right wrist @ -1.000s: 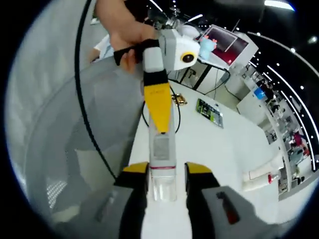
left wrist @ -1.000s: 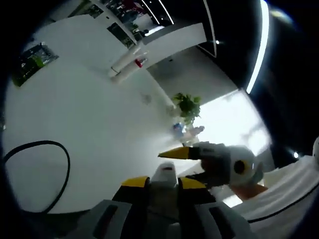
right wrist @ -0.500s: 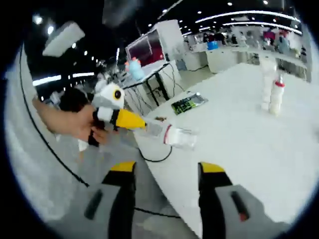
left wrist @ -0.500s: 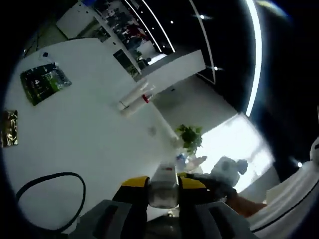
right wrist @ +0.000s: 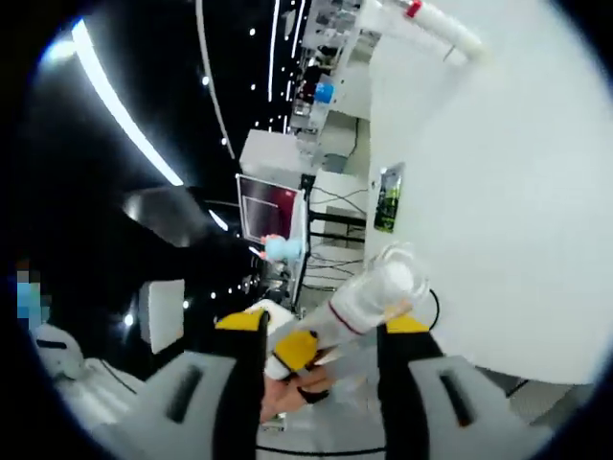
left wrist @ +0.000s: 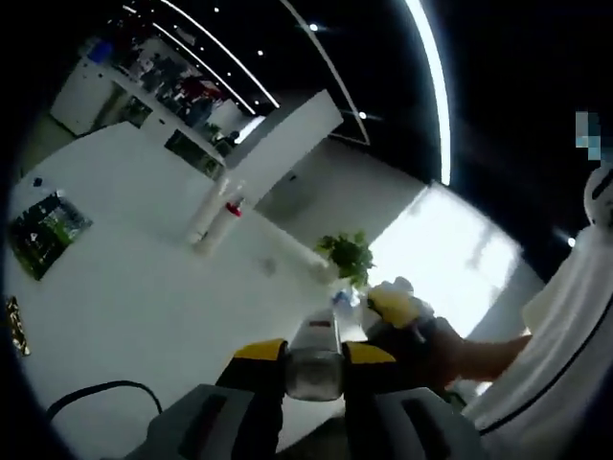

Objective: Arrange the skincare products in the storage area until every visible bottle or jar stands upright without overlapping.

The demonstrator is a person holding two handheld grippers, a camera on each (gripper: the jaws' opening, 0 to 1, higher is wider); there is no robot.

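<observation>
My left gripper (left wrist: 314, 356) is clamped on a small clear bottle (left wrist: 313, 356), its yellow-tipped jaws pressing either side of the bottle's clear end while the body points away along them. I grip it there so that the length stays free and I can swing it upright before setting it down. In the right gripper view the same bottle (right wrist: 375, 291) shows lying slantwise in the air, off the near edge of the white tabletop (right wrist: 498, 192), with the left gripper's yellow tip (right wrist: 296, 351) and my hand behind it. My right gripper (right wrist: 316, 331) has its jaws spread apart with nothing between them; I judge it has no hold on the bottle and hangs close by as a spare support.

Two other products, a white tube (left wrist: 210, 208) and a slimmer red-capped bottle (left wrist: 230, 210), sit side by side toward the far edge of the tabletop, touching or nearly so; I cannot tell whether they stand or lie. A green printed packet (left wrist: 40, 233) lies near the left edge, and a black cable (left wrist: 96, 395) loops at the near edge. The stretch of tabletop between the cable and the pair looks like the sensible place for my bottle, well apart from both.
</observation>
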